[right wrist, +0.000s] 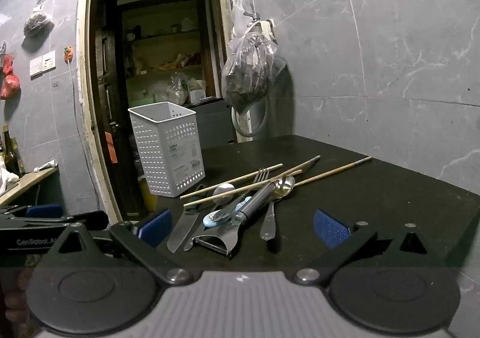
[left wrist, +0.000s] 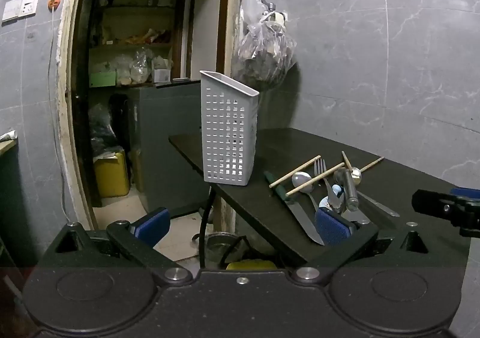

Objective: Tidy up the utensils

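Observation:
A white perforated utensil holder [left wrist: 229, 131] [right wrist: 168, 147] stands upright at the left corner of the dark table [left wrist: 405, 185] [right wrist: 375, 188]. To its right lies a pile of utensils: wooden chopsticks [right wrist: 232, 181] [left wrist: 295, 175], a fork [right wrist: 255, 183] [left wrist: 322, 171], spoons [right wrist: 283, 185] [left wrist: 301, 178], a knife [right wrist: 183, 228] [left wrist: 300, 218] and a peeler [right wrist: 223, 237]. My left gripper [left wrist: 241, 227] hangs open before the table's near-left edge, nothing between its blue pads. My right gripper [right wrist: 243, 225] is open too, its fingers on either side of the pile's near end, apart from it.
A doorway [left wrist: 144, 68] behind the holder leads to a storeroom with shelves and a yellow can [left wrist: 112, 176]. A plastic bag [left wrist: 262, 56] [right wrist: 250, 74] hangs on the grey marble wall above the table's back corner. Left of the table the floor drops away.

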